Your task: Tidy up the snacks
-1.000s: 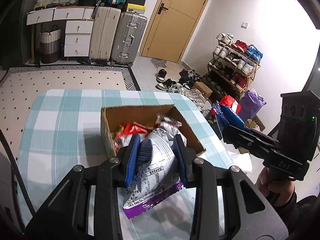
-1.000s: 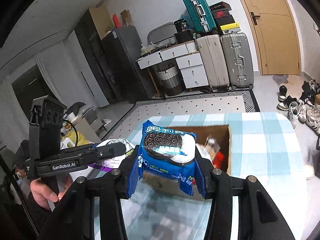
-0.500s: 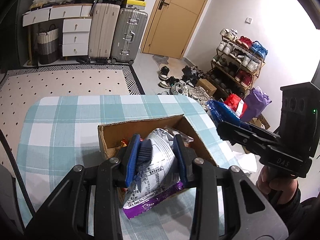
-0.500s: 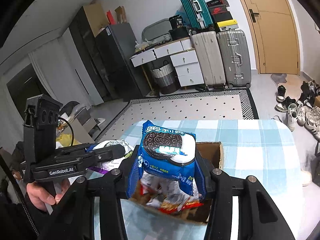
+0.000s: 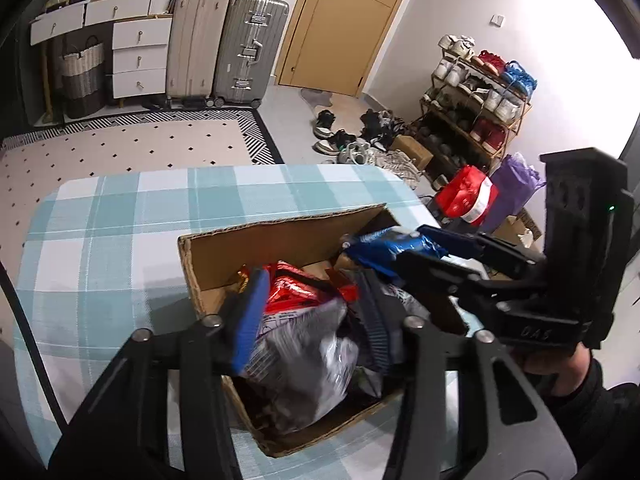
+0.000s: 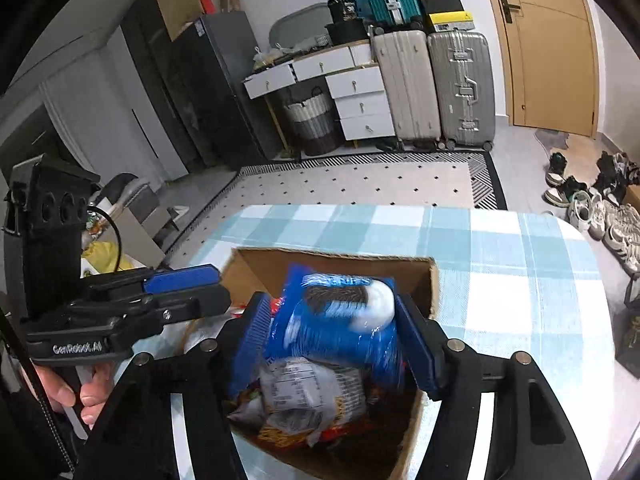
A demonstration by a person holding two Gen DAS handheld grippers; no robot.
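Observation:
A brown cardboard box [image 5: 280, 236] with several snack packs stands on the checked table; it also shows in the right wrist view [image 6: 340, 260]. My left gripper [image 5: 316, 312] is over the box with its jaws spread, and the grey-and-purple snack bag [image 5: 304, 352] lies blurred between them inside the box. My right gripper [image 6: 332, 328] is over the box with its jaws spread wide around the blue Oreo pack [image 6: 340, 324], which is blurred and seems to be dropping. The Oreo pack [image 5: 384, 246] also shows at the right gripper's tips in the left wrist view.
The table [image 5: 112, 216] has a teal and white checked cloth. Beyond it lie a patterned rug [image 5: 120, 148], suitcases [image 5: 248, 48], a white drawer unit, a shoe rack [image 5: 480, 92] and loose shoes on the floor. Red and purple bags [image 5: 468, 196] sit by the table's right edge.
Both grippers moved forward and down over the box. The left jaws opened and the grey bag dropped into the box. The right jaws spread wider around the Oreo pack.

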